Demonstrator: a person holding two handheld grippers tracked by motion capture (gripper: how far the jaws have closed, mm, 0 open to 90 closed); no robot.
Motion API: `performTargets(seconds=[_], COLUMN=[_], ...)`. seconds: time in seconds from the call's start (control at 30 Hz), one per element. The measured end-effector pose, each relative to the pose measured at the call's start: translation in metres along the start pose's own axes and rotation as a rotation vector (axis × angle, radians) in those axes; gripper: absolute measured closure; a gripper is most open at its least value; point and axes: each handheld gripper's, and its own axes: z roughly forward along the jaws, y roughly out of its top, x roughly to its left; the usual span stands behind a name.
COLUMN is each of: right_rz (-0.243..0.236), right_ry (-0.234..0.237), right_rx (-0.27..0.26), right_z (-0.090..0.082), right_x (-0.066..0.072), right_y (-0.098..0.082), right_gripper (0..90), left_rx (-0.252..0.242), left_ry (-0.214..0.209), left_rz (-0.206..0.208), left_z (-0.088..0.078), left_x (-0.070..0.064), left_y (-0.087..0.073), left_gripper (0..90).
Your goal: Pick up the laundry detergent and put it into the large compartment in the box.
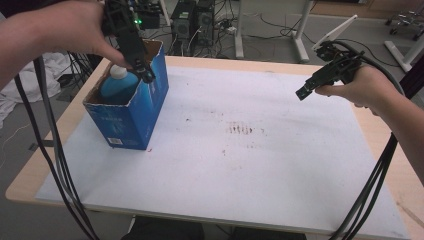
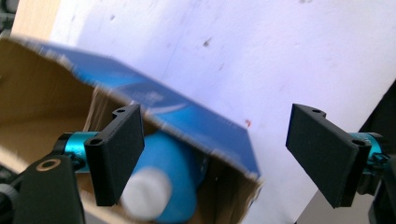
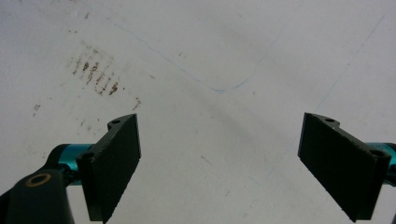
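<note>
- My left gripper (image 2: 212, 158), nearest the lens, hangs released over the box (image 1: 131, 107); I should lift straight clear of its rim.
- The blue bottle (image 1: 118, 85) stands inside the box.
- My right gripper (image 3: 233, 172) waits spread, empty, over the table (image 1: 240, 165).

Bright, even light, a bit blurry up close

The box (image 2: 140, 100) edge looks smeared in the left gripper view; shadows on the table (image 1: 280, 165) are soft.

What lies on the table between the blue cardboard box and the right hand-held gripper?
In the high view, only the bare white table cover with a small patch of brown stains separates the blue cardboard box from the right hand-held gripper.
</note>
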Motion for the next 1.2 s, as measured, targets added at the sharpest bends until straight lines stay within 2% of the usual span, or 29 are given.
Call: performTargets(seconds=[0.07,0.27,0.3,0.33,0.47,0.53,0.63,0.87,1.07,1.2], right_rz=[-0.003,-0.005,-0.005,-0.004,-0.002,0.001,-0.003,0.000,-0.008,-0.017], right_ry=[-0.001,-0.015,-0.015,-0.016,-0.027,-0.029,-0.038,-0.044,-0.036,-0.032], right_rx=[-0.001,-0.004,-0.004,-0.004,-0.001,-0.003,-0.005,-0.008,-0.011,-0.013], right_z=[-0.001,-0.007,-0.007,-0.008,-0.011,-0.013,-0.016,-0.021,-0.021,-0.020], right_x=[0.000,0.003,0.003,0.003,0.004,0.004,0.003,0.000,0.000,0.002], right_y=[-0.001,-0.004,-0.004,-0.005,-0.008,-0.009,-0.012,-0.016,-0.016,-0.014], right_gripper=[12.4,12.4,12.4,12.4,12.4,12.4,12.4,12.4,12.4,12.4], left_rx=[-0.008,-0.019,-0.019,-0.028,-0.036,-0.038,-0.039,-0.053,-0.064,-0.064], left_ry=[-0.003,-0.030,-0.030,-0.037,-0.050,-0.061,-0.061,-0.061,-0.068,-0.064], left_rz=[0.005,0.089,0.089,0.112,0.131,0.157,0.174,0.184,0.173,0.170], left_z=[0.002,0.015,0.015,0.020,0.026,0.033,0.040,0.059,0.073,0.076], left_x=[-0.003,-0.022,-0.022,-0.027,-0.034,-0.040,-0.045,-0.053,-0.057,-0.057], left_y=[0.004,0.033,0.033,0.041,0.051,0.060,0.068,0.080,0.080,0.079], left_gripper=[19.4,19.4,19.4,19.4,19.4,19.4,19.4,19.4,19.4,19.4])
